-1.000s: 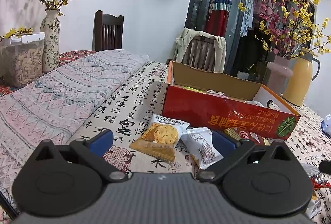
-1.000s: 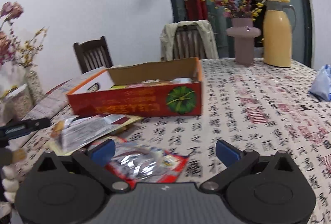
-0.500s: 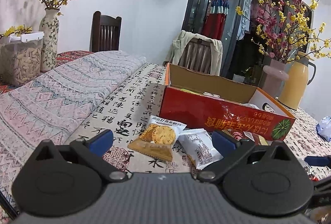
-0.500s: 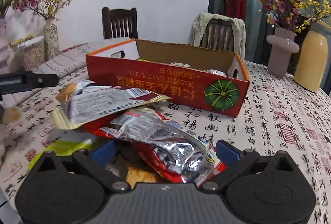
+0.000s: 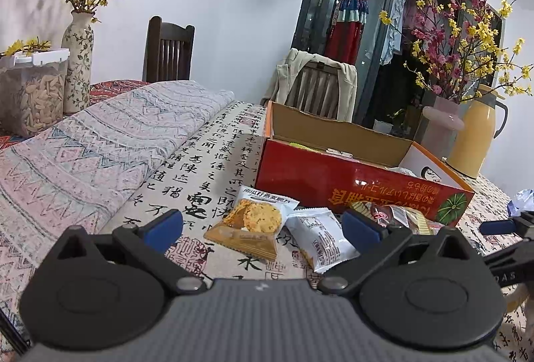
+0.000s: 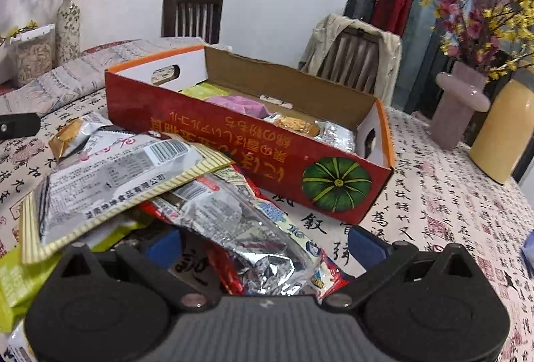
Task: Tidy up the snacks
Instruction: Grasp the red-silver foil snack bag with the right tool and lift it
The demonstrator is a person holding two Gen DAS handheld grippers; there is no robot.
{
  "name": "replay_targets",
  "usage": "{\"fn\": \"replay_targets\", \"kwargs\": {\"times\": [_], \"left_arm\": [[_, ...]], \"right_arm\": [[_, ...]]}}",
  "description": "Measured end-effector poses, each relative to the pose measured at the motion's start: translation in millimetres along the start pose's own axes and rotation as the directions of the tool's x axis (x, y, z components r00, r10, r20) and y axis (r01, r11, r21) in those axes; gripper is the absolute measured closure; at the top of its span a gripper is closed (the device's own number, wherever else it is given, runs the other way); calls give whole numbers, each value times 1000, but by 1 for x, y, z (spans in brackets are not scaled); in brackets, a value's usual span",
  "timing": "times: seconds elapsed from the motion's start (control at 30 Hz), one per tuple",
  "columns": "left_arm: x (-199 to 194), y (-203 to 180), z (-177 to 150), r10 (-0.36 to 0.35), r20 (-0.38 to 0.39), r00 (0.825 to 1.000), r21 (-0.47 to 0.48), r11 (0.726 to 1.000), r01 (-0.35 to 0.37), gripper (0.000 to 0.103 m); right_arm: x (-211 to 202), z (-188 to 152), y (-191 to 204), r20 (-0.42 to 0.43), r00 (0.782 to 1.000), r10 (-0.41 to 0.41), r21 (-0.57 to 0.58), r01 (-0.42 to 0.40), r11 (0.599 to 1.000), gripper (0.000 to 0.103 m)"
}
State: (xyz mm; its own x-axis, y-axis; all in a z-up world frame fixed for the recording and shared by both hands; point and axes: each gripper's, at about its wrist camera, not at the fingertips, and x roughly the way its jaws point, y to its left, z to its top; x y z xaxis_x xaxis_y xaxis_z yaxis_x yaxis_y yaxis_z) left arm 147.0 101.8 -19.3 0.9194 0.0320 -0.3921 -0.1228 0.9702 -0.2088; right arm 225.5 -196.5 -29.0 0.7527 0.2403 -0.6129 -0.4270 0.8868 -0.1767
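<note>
An open red cardboard box (image 5: 350,185) (image 6: 253,145) with a pumpkin print stands on the table and holds several snack packets. In the left wrist view, a cookie packet (image 5: 253,223) and a white packet (image 5: 318,238) lie in front of the box. My left gripper (image 5: 262,225) hovers open just short of them. In the right wrist view, my right gripper (image 6: 265,243) is open, low over a pile of packets. A crinkled silver and red foil packet (image 6: 240,228) lies between its fingers. A large silver packet with a striped yellow edge (image 6: 113,175) overlaps the pile on the left.
A green packet (image 6: 13,275) lies at the near left. A pink vase (image 6: 460,101) and a yellow jug (image 6: 504,131) stand right of the box. A folded patterned cloth (image 5: 83,155), a flowered vase (image 5: 78,61) and a clear container (image 5: 31,95) sit at the left. Two chairs stand behind the table.
My right gripper has swung left and dropped onto the snack pile, so the foil packet now lies between its fingers. Its tip has entered the left wrist view. My left gripper barely moved.
</note>
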Motion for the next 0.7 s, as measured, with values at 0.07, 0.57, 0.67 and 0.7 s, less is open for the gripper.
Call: {"fn": "replay_targets", "kwargs": {"times": [0.07,0.57,0.67,0.7], "left_arm": [[0,0,0,0,0,1000,-1,1000,0,0],[0,0,0,0,-1,1000,-1,1000,0,0],[0,0,0,-1,-1,1000,-1,1000,1,0],[0,0,0,-1,-1,1000,0,1000,1,0]], "right_arm": [[7,3,-4,-11,1000,16,1,-16,1000,0],[41,0,-22,-52,985,163,90,-158,983,0],[35,-1,-21,-36,984,173,82,-170,982,14],[32,-1,-20,-31,984,173,73,-171,983,21]]}}
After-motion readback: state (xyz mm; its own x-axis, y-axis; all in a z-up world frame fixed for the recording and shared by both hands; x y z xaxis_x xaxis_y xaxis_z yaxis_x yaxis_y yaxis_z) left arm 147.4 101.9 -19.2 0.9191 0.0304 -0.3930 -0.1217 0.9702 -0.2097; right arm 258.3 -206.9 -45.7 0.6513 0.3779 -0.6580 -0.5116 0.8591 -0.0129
